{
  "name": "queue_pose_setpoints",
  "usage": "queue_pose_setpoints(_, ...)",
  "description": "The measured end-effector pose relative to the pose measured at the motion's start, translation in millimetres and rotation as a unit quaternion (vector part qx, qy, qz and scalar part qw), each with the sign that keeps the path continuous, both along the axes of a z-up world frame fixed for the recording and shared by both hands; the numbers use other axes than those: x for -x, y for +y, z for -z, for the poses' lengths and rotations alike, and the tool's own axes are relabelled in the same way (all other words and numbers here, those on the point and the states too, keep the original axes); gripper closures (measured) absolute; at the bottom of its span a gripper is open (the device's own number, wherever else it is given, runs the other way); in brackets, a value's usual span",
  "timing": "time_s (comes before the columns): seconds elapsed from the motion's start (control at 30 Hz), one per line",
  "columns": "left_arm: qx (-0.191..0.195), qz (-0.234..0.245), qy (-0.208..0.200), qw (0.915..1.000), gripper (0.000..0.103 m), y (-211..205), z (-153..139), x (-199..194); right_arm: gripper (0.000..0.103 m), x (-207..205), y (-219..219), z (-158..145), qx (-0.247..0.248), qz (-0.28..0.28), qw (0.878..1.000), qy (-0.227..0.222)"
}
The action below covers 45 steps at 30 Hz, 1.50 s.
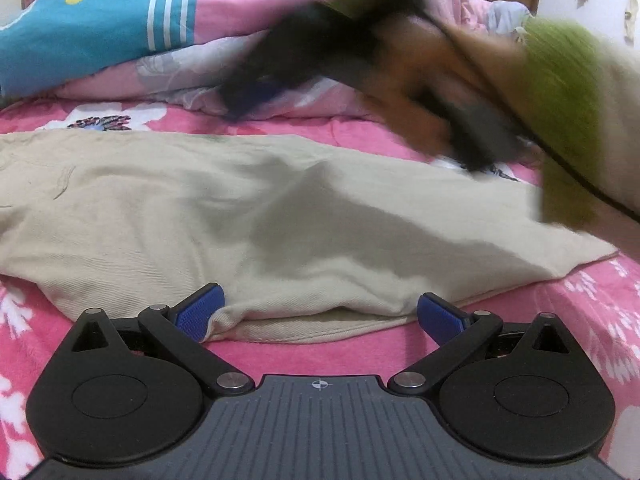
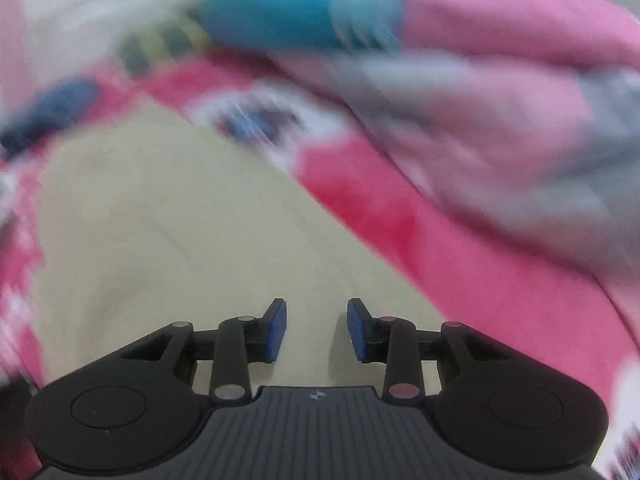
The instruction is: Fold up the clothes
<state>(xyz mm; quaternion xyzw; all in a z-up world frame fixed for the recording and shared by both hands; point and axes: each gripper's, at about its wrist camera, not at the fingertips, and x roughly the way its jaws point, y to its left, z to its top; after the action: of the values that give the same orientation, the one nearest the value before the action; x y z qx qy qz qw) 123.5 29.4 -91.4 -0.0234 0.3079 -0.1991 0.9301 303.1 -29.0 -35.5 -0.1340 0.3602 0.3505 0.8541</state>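
Nearest my left wrist camera, the left gripper [image 1: 320, 316] stands with its jaws spread wide; its blue pads [image 1: 200, 312] flank the near folded edge of the beige garment [image 1: 224, 216], one pad touching the cloth, nothing clamped. I see the garment lying flat and creased across the pink floral bedsheet [image 1: 560, 320], its long side parallel to the bed's near edge, one corner pointing toward the right side of the bed. Beyond it, at the right, my right gripper [image 1: 248, 96] appears only as a dark motion-blurred shape held in a hand [image 1: 420, 80] with a green-and-cream sleeve [image 1: 568, 112], above the sheet past the garment's far edge. At the far side of the bed a heaped pink quilt [image 1: 260, 4] with a blue striped panel is piled up. From the right wrist camera, blurred, my right gripper [image 2: 317, 330] hangs over the beige garment [image 2: 180, 220] with its jaws partly apart and nothing between the pads.
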Motion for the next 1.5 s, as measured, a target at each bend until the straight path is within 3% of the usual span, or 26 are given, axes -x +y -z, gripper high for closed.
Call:
queue_pose_setpoints(0.13, -0.003, -0.001, -0.005, 1.0, 0.0, -1, 1, 1, 0.068, -22, 94, 5, -0.04, -0.091, 0.995, 0.017)
queue_pose_setpoints(0.23, -0.005, -0.001, -0.008, 1.0, 0.0, -1, 1, 2, 0.069, -55, 152, 41, 0.0, -0.072, 0.996, 0.043)
queue_pose_setpoints(0.43, -0.004, -0.002, -0.007, 1.0, 0.0, 0, 0, 3, 0.068, -59, 180, 29, 0.04, -0.051, 0.998, 0.028)
queue_pose_setpoints(0.6, -0.006, -0.004, -0.01, 0.9999, 0.0, -1, 0, 5, 0.068, -58, 216, 11, 0.003, -0.095, 0.996, 0.002)
queue_pose_setpoints(0.67, -0.006, -0.004, -0.012, 0.9999, 0.0, -1, 0, 5, 0.068, -64, 242, 19, -0.007, -0.113, 0.994, 0.008)
queue_pose_setpoints(0.73, -0.004, -0.004, -0.012, 0.9999, 0.0, 0, 0, 5, 0.069, -74, 266, 40, 0.02, -0.109, 0.994, 0.009)
queue_pose_setpoints(0.9, 0.0, -0.002, -0.013, 0.9999, 0.0, 2, -1, 6, 0.069, -73, 273, 45, 0.045, -0.092, 0.995, -0.013)
queue_pose_setpoints(1.0, 0.003, -0.001, -0.013, 0.9999, 0.0, 4, -1, 8, 0.069, -66, 275, 22, 0.046, -0.081, 0.995, -0.019)
queue_pose_setpoints(1.07, 0.003, -0.001, -0.014, 0.9999, 0.0, 4, -2, 8, 0.069, -57, 280, 11, 0.028, -0.108, 0.993, -0.024)
queue_pose_setpoints(1.2, 0.0, -0.002, -0.016, 0.9999, 0.0, 3, -1, 7, 0.071, -75, 303, 43, 0.052, -0.1, 0.994, -0.011)
queue_pose_setpoints(1.27, 0.004, -0.003, -0.017, 0.9999, 0.0, 4, -1, 7, 0.071, -90, 304, 47, 0.027, -0.076, 0.997, 0.014)
queue_pose_setpoints(1.5, 0.007, -0.002, -0.015, 0.9999, 0.0, 6, -3, 6, 0.069, -60, 303, 10, 0.03, -0.102, 0.994, -0.021)
